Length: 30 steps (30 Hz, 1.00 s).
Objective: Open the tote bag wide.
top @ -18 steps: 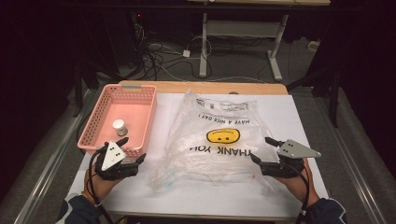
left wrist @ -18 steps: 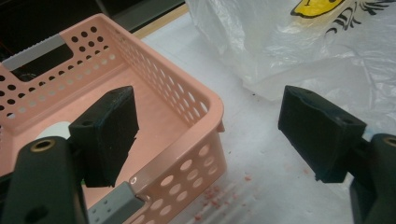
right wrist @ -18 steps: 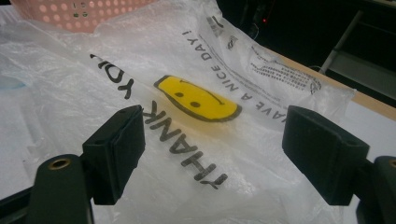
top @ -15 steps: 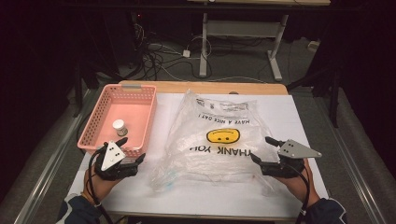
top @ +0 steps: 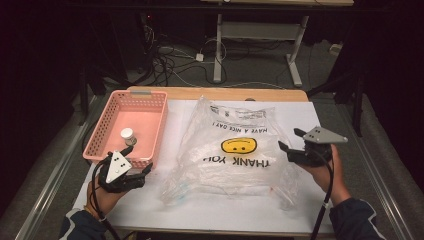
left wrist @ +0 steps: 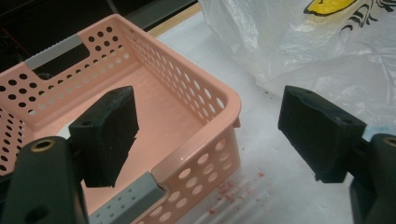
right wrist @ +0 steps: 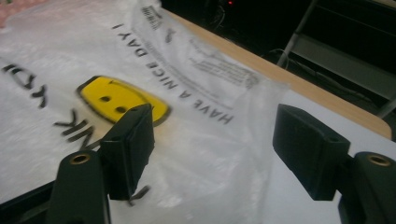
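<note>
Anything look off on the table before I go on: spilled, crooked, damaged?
Small reddish crumbs lie scattered on the white table cover just outside the pink basket's near corner, like a minor spill. The plastic bag lies crumpled, its print upside down from the person's side. Nothing looks damaged.

1. Lighting: overhead, falling on the counter [top: 210,210]; the surrounding room is dark.
2. Shadows: soft and short beneath the pink basket [top: 131,125].
3. Glare: mild sheen on the plastic bag [top: 235,150].
4. Focus: high view soft and grainy; right gripper view blurred across the bag print; jaws in both gripper views dark and underexposed.
</note>
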Tool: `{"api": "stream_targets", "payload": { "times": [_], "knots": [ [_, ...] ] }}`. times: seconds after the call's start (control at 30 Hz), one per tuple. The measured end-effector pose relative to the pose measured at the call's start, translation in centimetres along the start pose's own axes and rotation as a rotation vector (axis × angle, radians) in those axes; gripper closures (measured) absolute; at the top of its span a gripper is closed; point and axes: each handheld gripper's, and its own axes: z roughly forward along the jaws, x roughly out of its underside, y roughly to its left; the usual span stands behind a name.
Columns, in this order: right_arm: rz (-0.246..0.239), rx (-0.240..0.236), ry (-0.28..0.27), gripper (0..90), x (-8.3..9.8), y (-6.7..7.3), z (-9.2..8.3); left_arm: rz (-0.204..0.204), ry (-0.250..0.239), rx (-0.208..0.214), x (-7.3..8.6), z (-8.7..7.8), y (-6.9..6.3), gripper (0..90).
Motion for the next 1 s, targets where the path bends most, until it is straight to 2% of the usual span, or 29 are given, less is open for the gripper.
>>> {"api": "stream_targets", "payload": {
  "times": [0.03, 0.07, 0.1, 0.13, 0.2, 0.23, 0.3, 0.33, 0.4, 0.43, 0.47, 0.5, 0.53, 0.57, 0.63, 0.7, 0.73, 0.77, 0.8, 0.83, 0.87, 0.9, 0.93, 1.0],
  "knots": [
    [0.002, 0.0, 0.005, 34.2, -0.3, -0.6, 0.4, 0.0, 0.002, 0.001, 0.0, 0.0, 0.0, 20.0],
    [0.002, 0.0, 0.005, 34.2, -0.3, -0.6, 0.4, 0.0, 0.003, 0.001, 0.0, 0.1, 0.0, 20.0],
    [-0.003, 0.006, 0.043, 37.2, -1.1, -2.0, 1.8, -0.001, 0.002, 0.002, 0.0, 0.1, 0.0, 20.0],
    [-0.005, 0.004, 0.052, 43.4, -1.2, -2.4, 2.4, 0.001, 0.003, 0.0, 0.0, 0.2, 0.0, 20.0],
    [0.0, -0.032, 0.088, 46.8, -1.8, -3.7, 4.3, 0.007, 0.009, 0.001, 0.0, 0.3, 0.0, 20.0],
    [0.01, -0.023, 0.106, 48.5, -2.0, -4.4, 5.4, 0.007, 0.008, 0.002, -0.1, 0.4, 0.0, 20.0],
    [0.061, -0.044, 0.16, 52.2, -2.4, -5.6, 7.5, 0.005, 0.009, 0.008, -0.1, 0.4, 0.0, 20.0],
    [0.06, -0.045, 0.189, 52.3, -2.5, -6.1, 8.6, 0.004, 0.012, 0.011, -0.1, 0.5, -0.1, 20.0],
    [0.054, -0.012, 0.258, 51.1, -2.5, -6.7, 10.8, 0.016, 0.015, 0.011, -0.1, 0.5, -0.2, 20.0],
    [0.065, -0.018, 0.287, 51.0, -2.4, -7.1, 11.8, 0.02, 0.016, 0.013, -0.1, 0.5, -0.3, 20.0],
    [0.065, -0.018, 0.287, 51.0, -2.4, -7.1, 11.8, 0.021, 0.017, 0.016, -0.1, 0.5, -0.3, 20.0],
    [0.125, -0.019, 0.321, 49.8, -2.0, -7.8, 13.4, 0.02, 0.015, 0.02, -0.1, 0.5, -0.3, 20.0],
    [0.125, -0.019, 0.321, 49.8, -2.0, -7.8, 13.4, 0.017, 0.013, 0.025, -0.1, 0.5, -0.3, 20.0],
    [0.143, -0.009, 0.34, 50.1, -1.4, -8.3, 15.0, 0.011, 0.014, 0.033, -0.1, 0.6, -0.3, 20.0],
    [0.183, -0.038, 0.358, 51.7, -0.8, -8.7, 16.2, 0.025, 0.01, 0.037, -0.2, 0.7, -0.2, 20.0],
    [0.198, -0.035, 0.371, 54.1, -0.6, -8.8, 16.7, 0.022, 0.006, 0.043, -0.3, 0.7, 0.0, 20.0],
    [0.219, -0.018, 0.372, 64.8, -0.1, -8.9, 17.7, 0.015, 0.001, 0.044, -0.3, 0.7, 0.1, 20.1],
    [0.219, -0.018, 0.372, 64.8, -0.1, -8.9, 17.7, 0.004, 0.005, 0.048, -0.3, 0.7, 0.1, 20.1],
    [0.217, -0.002, 0.377, 69.8, 0.0, -8.8, 18.4, 0.007, 0.003, 0.047, -0.3, 0.7, 0.1, 20.0],
    [0.226, 0.006, 0.372, 82.1, 0.0, -8.8, 18.5, 0.018, -0.003, 0.045, -0.4, 0.7, 0.2, 20.1],
    [0.226, 0.006, 0.372, 82.1, 0.0, -8.8, 18.5, 0.02, -0.002, 0.046, -0.3, 0.8, 0.3, 20.1],
    [0.211, 0.031, 0.372, 89.5, -0.1, -8.7, 18.7, 0.019, -0.002, 0.049, -0.3, 0.8, 0.4, 20.1],
    [0.215, 0.046, 0.37, 90.0, -0.1, -8.7, 18.7, 0.016, -0.004, 0.054, -0.3, 0.8, 0.4, 20.1],
    [0.245, 0.107, 0.365, 90.0, -0.1, -9.0, 18.5, 0.005, -0.012, 0.068, -0.4, 0.9, 0.6, 20.1]
  ]
}}
